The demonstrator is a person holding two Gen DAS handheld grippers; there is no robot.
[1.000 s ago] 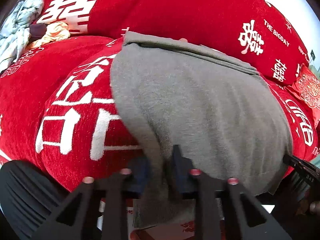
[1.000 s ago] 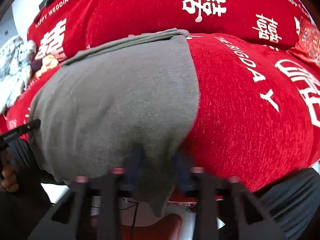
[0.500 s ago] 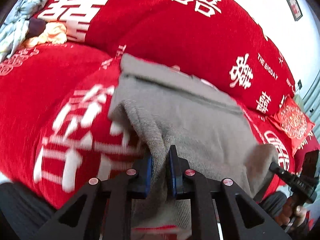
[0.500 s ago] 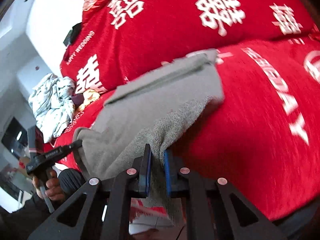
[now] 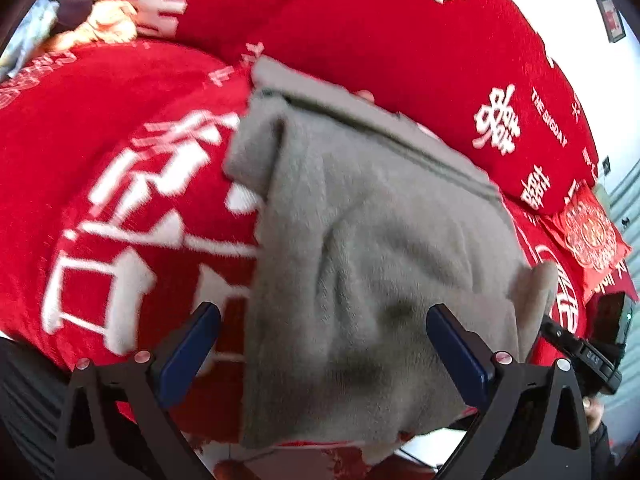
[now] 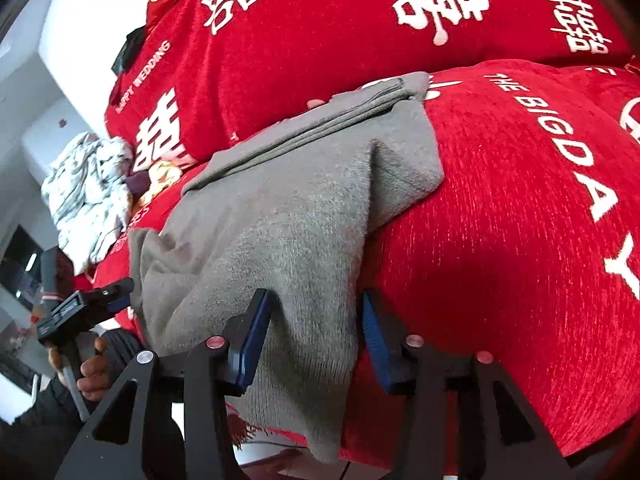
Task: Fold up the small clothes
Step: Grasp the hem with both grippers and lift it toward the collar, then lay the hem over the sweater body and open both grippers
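A grey knit garment [image 5: 372, 248] lies on the red sofa seat [image 5: 120, 128], its near part folded up over itself and its edge hanging over the seat front. It also shows in the right wrist view [image 6: 288, 216]. My left gripper [image 5: 320, 340] is open, its blue-padded fingers [image 5: 188, 352] standing wide apart on either side of the garment's left near corner. My right gripper [image 6: 316, 332] is open too, with the garment's right near corner loose between its fingers [image 6: 252, 336]. Each gripper appears at the edge of the other's view.
The red sofa back [image 6: 360, 20] with white characters rises behind the garment. A heap of pale clothes [image 6: 84, 196] lies at the seat's left end. A red patterned cushion [image 5: 588, 232] sits at the right end. The seat's right side [image 6: 540, 220] is bare red fabric.
Both grippers were shut on the garment's near corners, carried them forward over the garment, and have now opened. The cloth has dropped loose between the fingers.
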